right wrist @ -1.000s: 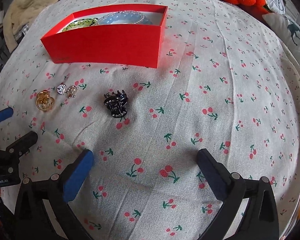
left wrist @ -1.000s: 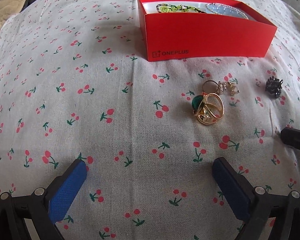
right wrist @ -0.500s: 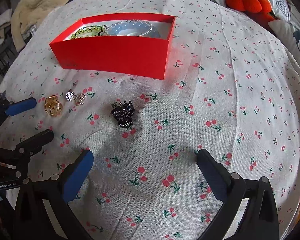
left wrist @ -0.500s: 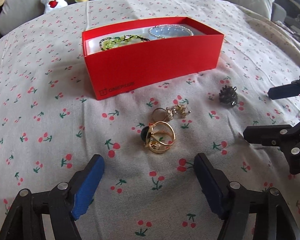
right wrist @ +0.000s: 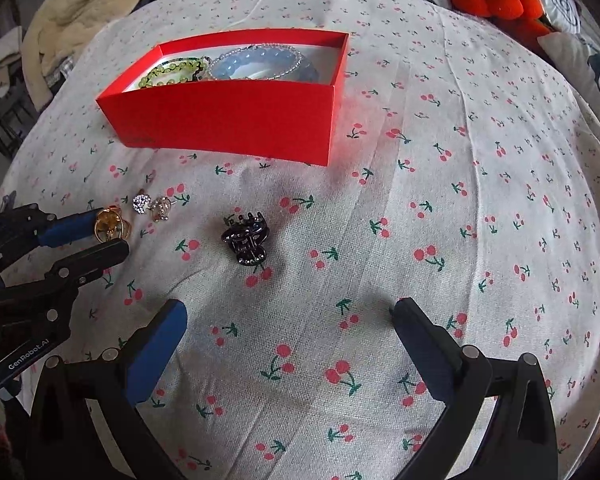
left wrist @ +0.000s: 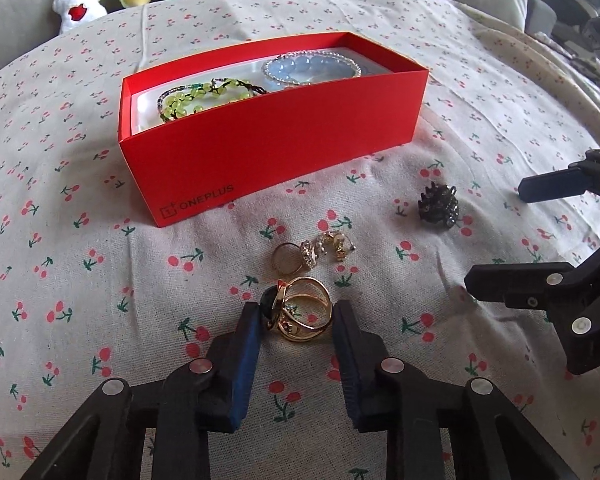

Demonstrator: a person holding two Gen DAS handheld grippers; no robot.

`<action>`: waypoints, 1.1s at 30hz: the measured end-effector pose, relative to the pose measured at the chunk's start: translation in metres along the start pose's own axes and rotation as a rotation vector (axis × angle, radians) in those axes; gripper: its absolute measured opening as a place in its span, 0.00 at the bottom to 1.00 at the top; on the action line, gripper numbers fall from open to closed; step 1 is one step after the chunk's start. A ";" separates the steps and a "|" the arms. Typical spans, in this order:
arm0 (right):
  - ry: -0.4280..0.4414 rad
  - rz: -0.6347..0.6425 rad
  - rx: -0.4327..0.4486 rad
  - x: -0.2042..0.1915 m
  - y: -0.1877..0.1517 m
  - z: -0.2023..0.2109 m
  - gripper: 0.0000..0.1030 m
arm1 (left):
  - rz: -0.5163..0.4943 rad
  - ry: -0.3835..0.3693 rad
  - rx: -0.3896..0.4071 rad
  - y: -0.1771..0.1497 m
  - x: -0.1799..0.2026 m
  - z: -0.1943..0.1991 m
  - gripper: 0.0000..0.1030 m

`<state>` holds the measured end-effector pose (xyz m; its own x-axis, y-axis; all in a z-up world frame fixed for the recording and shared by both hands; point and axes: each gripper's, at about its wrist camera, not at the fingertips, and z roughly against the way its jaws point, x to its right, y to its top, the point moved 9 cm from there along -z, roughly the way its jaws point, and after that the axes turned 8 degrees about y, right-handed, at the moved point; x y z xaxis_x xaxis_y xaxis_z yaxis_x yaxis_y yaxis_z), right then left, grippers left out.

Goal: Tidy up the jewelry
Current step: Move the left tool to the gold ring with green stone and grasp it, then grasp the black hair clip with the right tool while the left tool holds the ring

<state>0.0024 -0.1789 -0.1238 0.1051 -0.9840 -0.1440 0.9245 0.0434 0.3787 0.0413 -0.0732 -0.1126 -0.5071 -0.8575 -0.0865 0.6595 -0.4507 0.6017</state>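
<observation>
- Now the left gripper (left wrist: 296, 322) has its jaws clenched around the gold ring (left wrist: 300, 314), in front of the red box (left wrist: 268, 132).
- Right gripper (right wrist: 288, 320): jaws released, near the black hair claw (right wrist: 246, 240) (also before the box, on cherry-print cloth (right wrist: 440, 200)).

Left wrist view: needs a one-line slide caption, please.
Left gripper closing around gold ring on cherry-print cloth, red box behind.

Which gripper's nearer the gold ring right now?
Left. The left gripper brackets the gold ring, jaws on either side. The right gripper hangs open off to the ring's right.
</observation>
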 end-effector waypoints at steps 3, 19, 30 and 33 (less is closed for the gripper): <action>0.009 -0.015 0.006 0.001 0.003 0.000 1.00 | 0.001 0.014 -0.012 -0.002 0.000 0.002 0.29; 0.000 0.015 0.030 -0.012 0.023 -0.004 0.61 | 0.120 0.037 -0.099 -0.022 -0.019 0.019 0.29; -0.003 0.019 0.063 -0.013 0.032 -0.004 0.25 | 0.168 0.017 -0.136 -0.033 -0.023 0.028 0.29; 0.014 0.013 0.064 -0.013 0.032 -0.003 0.25 | 0.190 0.009 -0.146 -0.035 -0.025 0.031 0.29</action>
<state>0.0316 -0.1643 -0.1126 0.1225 -0.9808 -0.1517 0.8976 0.0442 0.4386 0.0135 -0.0286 -0.1068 -0.3615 -0.9323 0.0100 0.8164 -0.3113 0.4863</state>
